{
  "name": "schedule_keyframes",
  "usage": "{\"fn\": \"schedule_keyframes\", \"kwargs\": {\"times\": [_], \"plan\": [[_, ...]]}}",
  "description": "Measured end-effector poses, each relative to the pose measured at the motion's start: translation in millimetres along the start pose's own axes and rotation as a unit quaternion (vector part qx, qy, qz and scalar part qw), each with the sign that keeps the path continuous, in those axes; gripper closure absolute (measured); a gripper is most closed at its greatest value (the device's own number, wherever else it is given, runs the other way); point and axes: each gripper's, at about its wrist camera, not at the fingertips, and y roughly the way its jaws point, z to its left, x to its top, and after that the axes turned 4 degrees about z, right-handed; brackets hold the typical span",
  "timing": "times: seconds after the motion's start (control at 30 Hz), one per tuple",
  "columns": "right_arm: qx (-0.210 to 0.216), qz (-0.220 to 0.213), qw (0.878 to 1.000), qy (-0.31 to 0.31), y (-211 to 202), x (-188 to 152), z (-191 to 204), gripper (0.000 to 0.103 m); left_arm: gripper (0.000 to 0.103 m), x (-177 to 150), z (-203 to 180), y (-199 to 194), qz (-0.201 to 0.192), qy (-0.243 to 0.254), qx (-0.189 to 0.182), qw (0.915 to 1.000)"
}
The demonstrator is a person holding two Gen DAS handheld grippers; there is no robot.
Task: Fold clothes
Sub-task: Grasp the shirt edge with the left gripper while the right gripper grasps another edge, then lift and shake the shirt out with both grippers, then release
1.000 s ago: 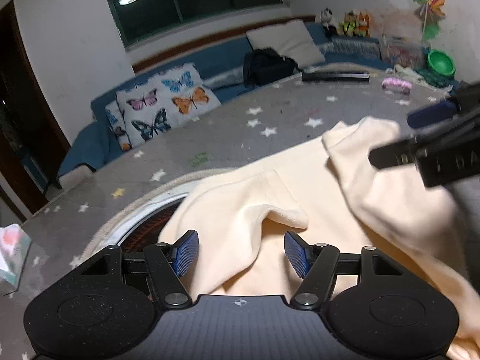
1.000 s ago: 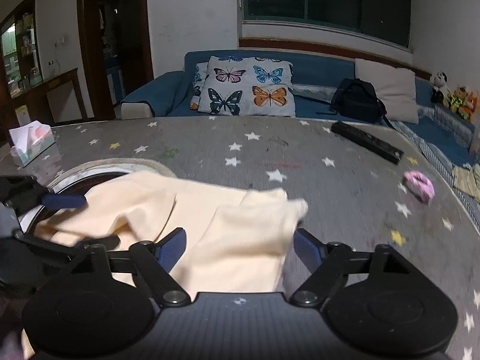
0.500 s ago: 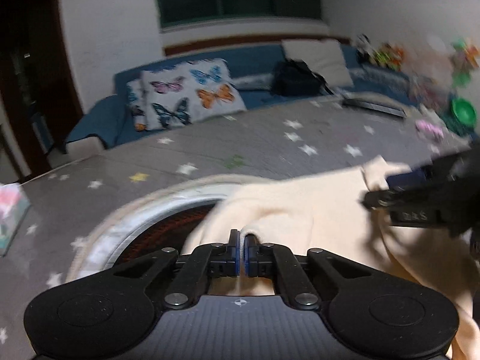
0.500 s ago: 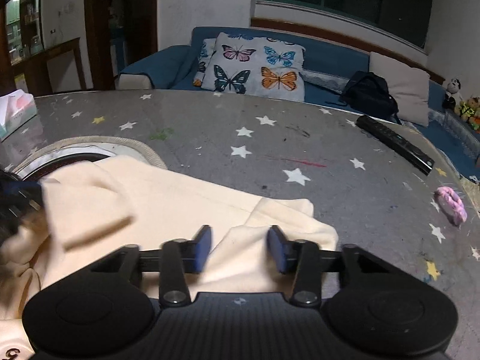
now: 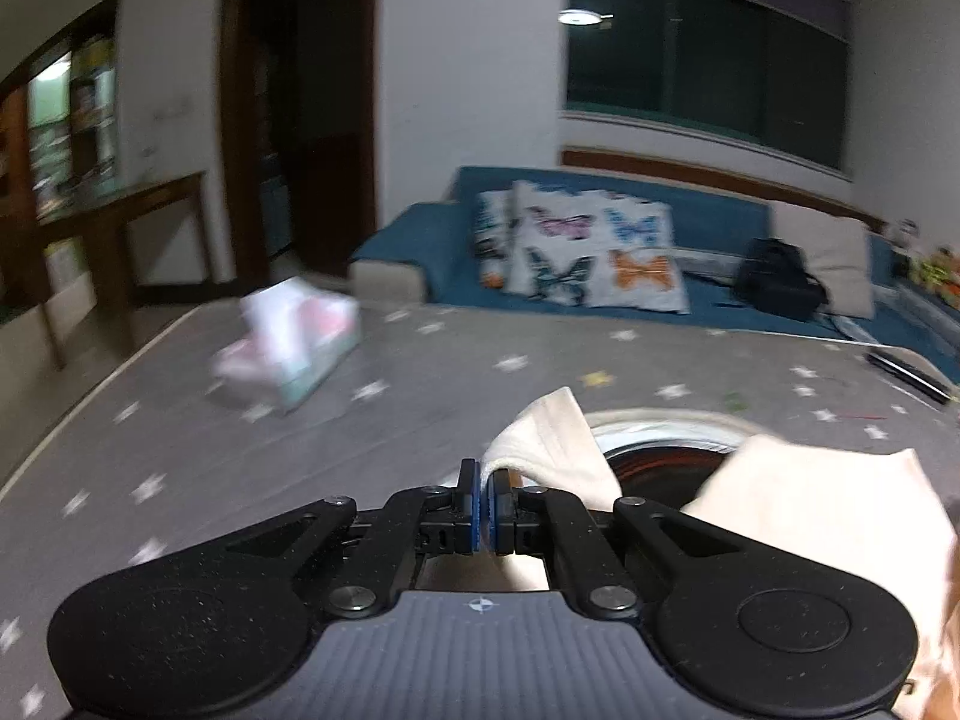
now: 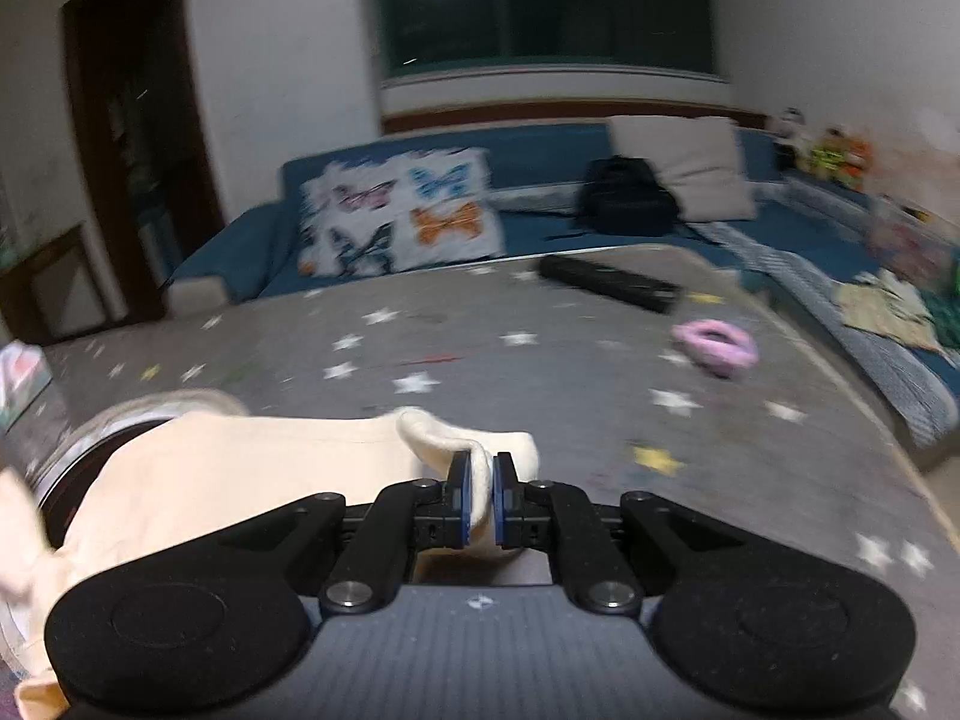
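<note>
A cream garment (image 5: 804,516) lies on the grey star-patterned table (image 5: 300,456). My left gripper (image 5: 485,504) is shut on one cream corner (image 5: 549,441) that sticks up beside the pads. In the right wrist view the garment (image 6: 252,468) spreads to the left, and my right gripper (image 6: 480,495) is shut on another folded edge (image 6: 447,435) of it. The rest of the cloth runs under both grippers, out of sight.
A round inset with a pale rim (image 5: 666,429) sits in the table under the garment. A tissue pack (image 5: 294,342) lies far left. A black remote (image 6: 606,283) and a pink ring (image 6: 714,345) lie on the right. A blue sofa (image 6: 540,204) stands behind.
The right gripper has closed on the garment's edge. The left gripper stays shut on its corner and has swung left, bringing the tissue pack into view. Both views are motion-blurred.
</note>
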Motion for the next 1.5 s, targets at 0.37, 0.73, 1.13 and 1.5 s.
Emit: {"fn": "schedule_keyframes", "kwargs": {"times": [0.37, 0.73, 1.13, 1.5], "plan": [[-0.07, 0.038, 0.993, 0.086, -16, -47, -83, 0.096, 0.1, -60, 61, -18, 0.101, -0.023, 0.034, 0.994], [-0.054, 0.049, 0.997, 0.018, -49, -57, -63, 0.069, 0.074, -80, 9, -78, 0.071, 0.107, -0.045, 0.9907], [0.191, 0.078, 0.971, -0.122, -88, -74, 52, 0.057, 0.053, -96, -105, -101, 0.062, 0.219, -0.229, 0.9464], [0.208, 0.125, 0.948, -0.207, -69, -115, 125, 0.098, 0.094, -112, -117, -100, 0.077, 0.249, -0.249, 0.9327]]}}
